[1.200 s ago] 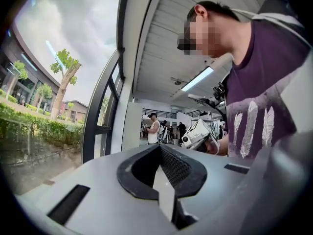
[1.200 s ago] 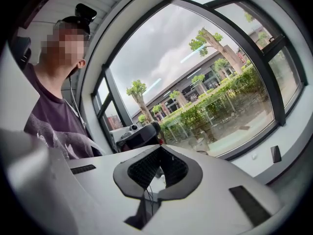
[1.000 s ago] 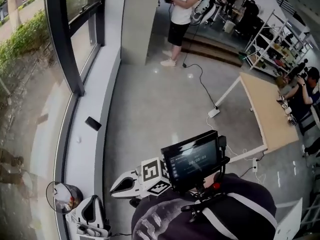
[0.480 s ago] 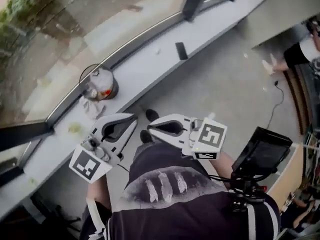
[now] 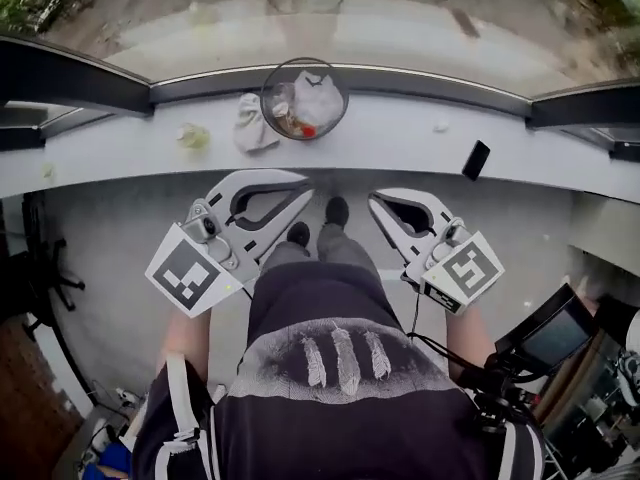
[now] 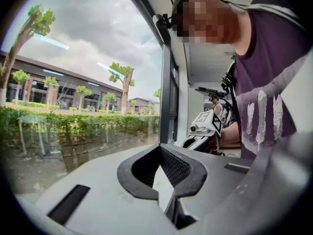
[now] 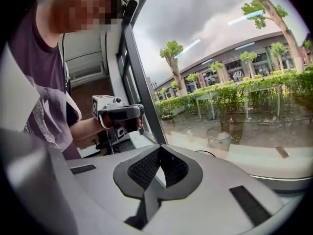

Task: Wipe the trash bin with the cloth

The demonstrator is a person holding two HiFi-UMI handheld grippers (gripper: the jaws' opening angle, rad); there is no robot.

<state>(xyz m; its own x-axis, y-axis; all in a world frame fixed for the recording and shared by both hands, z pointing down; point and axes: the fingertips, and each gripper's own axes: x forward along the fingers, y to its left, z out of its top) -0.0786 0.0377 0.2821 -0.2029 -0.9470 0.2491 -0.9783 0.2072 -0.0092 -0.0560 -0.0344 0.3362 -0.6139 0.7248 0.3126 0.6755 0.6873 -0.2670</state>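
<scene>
The small round trash bin (image 5: pixel 265 100) with litter inside stands at the upper centre of the frame on the grey window sill (image 5: pixel 400 143). The crumpled white cloth (image 5: pixel 252 123) lies just left of it. Below, the left gripper (image 5: pixel 303 192) and the right gripper (image 5: pixel 376 201) are both closed and hold nothing.

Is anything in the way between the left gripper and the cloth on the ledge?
No, nothing visible. The left gripper, shut and empty, hangs just short of the ledge. The cloth lies in the open there, beside the trash bin.
</scene>
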